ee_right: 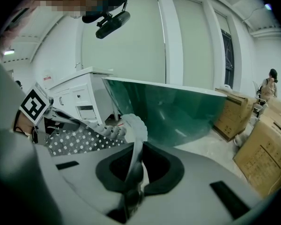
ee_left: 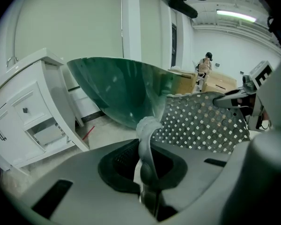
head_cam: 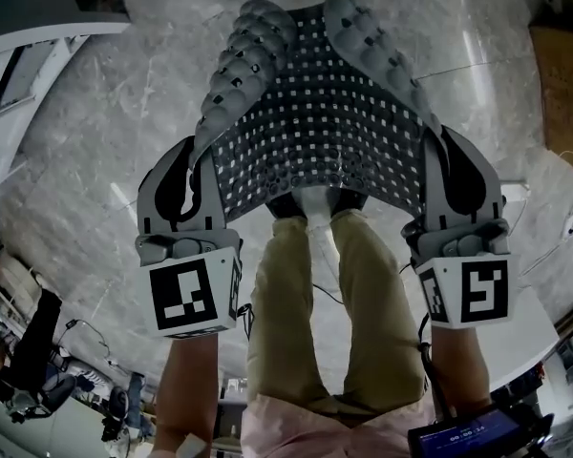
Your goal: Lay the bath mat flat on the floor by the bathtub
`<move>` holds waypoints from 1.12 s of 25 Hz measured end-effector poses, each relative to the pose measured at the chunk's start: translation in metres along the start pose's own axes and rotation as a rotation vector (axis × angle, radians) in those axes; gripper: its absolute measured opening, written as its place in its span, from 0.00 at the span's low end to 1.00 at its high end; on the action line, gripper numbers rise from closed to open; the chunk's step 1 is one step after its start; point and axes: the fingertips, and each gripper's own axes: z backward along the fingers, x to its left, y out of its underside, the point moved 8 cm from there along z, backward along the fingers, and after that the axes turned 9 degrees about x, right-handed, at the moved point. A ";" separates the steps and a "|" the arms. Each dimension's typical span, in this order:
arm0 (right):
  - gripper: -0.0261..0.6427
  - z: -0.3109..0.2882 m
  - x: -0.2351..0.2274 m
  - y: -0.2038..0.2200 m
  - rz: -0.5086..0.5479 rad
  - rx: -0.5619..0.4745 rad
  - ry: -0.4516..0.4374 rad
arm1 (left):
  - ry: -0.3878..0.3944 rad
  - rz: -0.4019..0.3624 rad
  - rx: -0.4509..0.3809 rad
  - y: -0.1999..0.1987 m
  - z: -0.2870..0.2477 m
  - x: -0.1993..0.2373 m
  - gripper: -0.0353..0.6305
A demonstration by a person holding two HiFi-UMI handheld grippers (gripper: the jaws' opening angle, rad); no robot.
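Observation:
The bath mat (head_cam: 315, 113) is a grey, perforated rubber sheet with bumpy edges, held up in the air above the marble floor (head_cam: 124, 113). Its two side edges curl inward. My left gripper (head_cam: 196, 175) is shut on the mat's left near corner, and my right gripper (head_cam: 439, 170) is shut on the right near corner. In the left gripper view the mat's edge (ee_left: 147, 139) runs between the jaws, with the mat (ee_left: 201, 123) stretching right. The right gripper view shows the mat's edge (ee_right: 133, 135) pinched the same way. The green bathtub (ee_left: 117, 88) (ee_right: 168, 107) stands ahead.
A white cabinet (ee_left: 28, 111) (ee_right: 79, 95) stands beside the tub. Cardboard boxes (ee_right: 262, 149) (head_cam: 563, 84) sit to the right. A person (ee_right: 270, 86) stands far off. My own legs (head_cam: 334, 303) are below the mat. A white fixture (head_cam: 19, 55) fills the upper left.

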 end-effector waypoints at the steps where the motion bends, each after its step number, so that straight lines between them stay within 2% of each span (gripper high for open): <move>1: 0.08 0.001 0.000 -0.001 0.003 0.005 0.000 | 0.004 0.004 0.002 -0.001 0.000 -0.001 0.11; 7: 0.08 -0.022 0.004 0.029 -0.013 0.003 -0.008 | -0.001 0.001 0.026 0.024 -0.024 -0.002 0.11; 14: 0.08 0.010 -0.001 -0.010 -0.013 0.036 0.034 | 0.031 0.023 0.032 -0.002 -0.002 0.004 0.11; 28: 0.08 0.020 0.006 -0.017 0.020 -0.003 0.043 | 0.010 0.019 0.000 0.003 0.003 0.010 0.11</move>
